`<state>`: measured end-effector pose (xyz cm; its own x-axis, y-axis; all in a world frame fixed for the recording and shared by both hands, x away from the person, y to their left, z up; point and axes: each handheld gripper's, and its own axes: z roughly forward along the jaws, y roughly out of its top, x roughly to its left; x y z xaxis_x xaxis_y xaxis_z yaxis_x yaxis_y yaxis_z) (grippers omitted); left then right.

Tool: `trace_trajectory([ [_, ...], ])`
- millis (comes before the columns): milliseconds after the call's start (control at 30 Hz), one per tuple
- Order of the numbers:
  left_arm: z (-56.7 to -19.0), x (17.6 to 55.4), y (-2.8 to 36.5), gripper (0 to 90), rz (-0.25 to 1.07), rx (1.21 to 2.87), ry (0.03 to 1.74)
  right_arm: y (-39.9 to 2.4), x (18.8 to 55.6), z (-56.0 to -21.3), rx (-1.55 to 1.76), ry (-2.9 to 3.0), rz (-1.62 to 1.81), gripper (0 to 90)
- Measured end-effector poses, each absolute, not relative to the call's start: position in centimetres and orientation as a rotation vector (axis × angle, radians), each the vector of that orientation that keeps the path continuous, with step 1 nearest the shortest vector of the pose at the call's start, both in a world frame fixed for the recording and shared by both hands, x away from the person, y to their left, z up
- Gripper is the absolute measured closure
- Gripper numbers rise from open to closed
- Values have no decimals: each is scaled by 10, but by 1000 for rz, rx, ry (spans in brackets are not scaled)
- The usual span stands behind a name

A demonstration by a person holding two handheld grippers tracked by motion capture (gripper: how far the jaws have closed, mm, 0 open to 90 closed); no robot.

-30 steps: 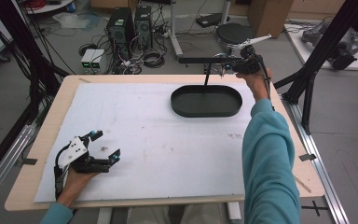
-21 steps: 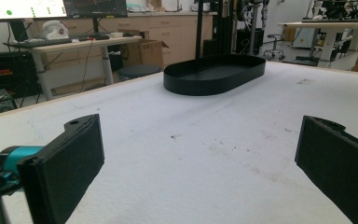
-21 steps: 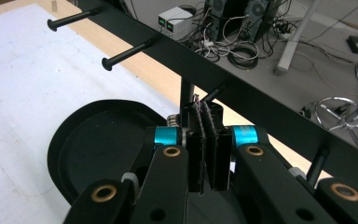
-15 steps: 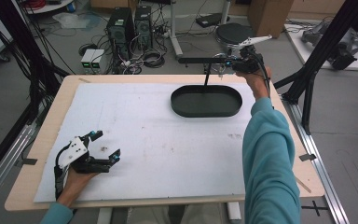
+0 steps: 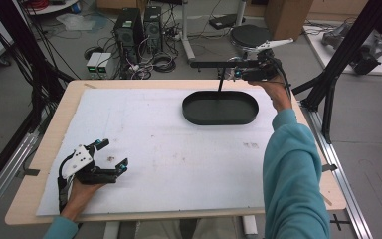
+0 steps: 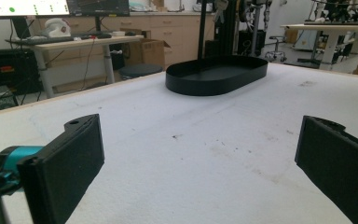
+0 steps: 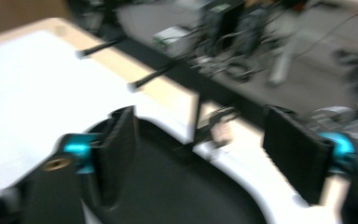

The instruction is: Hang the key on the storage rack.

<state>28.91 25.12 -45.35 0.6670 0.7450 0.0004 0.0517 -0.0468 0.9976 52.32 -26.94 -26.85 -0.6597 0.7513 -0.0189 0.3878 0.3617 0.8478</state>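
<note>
A black oval tray (image 5: 219, 121) lies at the far right of the white mat (image 5: 169, 149). A thin black stand (image 5: 220, 82) rises at the tray's far rim, with a long level bar (image 5: 209, 64) on top. My right gripper (image 5: 238, 73) is at the bar's right end. In the right gripper view, which is blurred, its jaws have just been opening and stand apart (image 7: 200, 149). The stand's post (image 7: 197, 116) is between them, untouched, above the tray (image 7: 168, 191). My left gripper (image 5: 113, 154) rests open at the near left, jaws (image 6: 196, 158) empty and facing the tray (image 6: 214, 86).
Black frame struts (image 5: 338, 74) rise close to the table's right side, and more stand at the left (image 5: 25, 64). Computer towers (image 5: 139, 25) and cables lie on the floor past the far edge, beside a round stool (image 5: 251, 35). My right sleeve (image 5: 293, 174) crosses the near right of the mat.
In the high view both hands and the stand stay where they were. The spread of the right jaws is too small there to compare.
</note>
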Motion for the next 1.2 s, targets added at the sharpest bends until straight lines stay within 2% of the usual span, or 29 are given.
trace_trajectory([
  [67,-454,289,251,17,635,1526,692,-268,516,-268,994,2291,1245,87],
  [167,-453,289,252,17,634,1528,692,-270,495,-268,947,2301,1344,70],
  [233,-454,289,252,17,632,1527,689,-274,477,-270,929,2263,1425,15],
  [467,-453,290,252,17,623,1528,691,-288,409,-291,854,2167,1517,15],
  [733,-453,290,252,17,629,1532,690,-303,349,-342,825,1997,1597,15],
  [967,-453,289,251,17,638,1535,684,-308,325,-398,859,1924,1602,15],
  [1200,-454,287,251,17,657,1532,674,-307,315,-422,832,1887,1610,16],
])
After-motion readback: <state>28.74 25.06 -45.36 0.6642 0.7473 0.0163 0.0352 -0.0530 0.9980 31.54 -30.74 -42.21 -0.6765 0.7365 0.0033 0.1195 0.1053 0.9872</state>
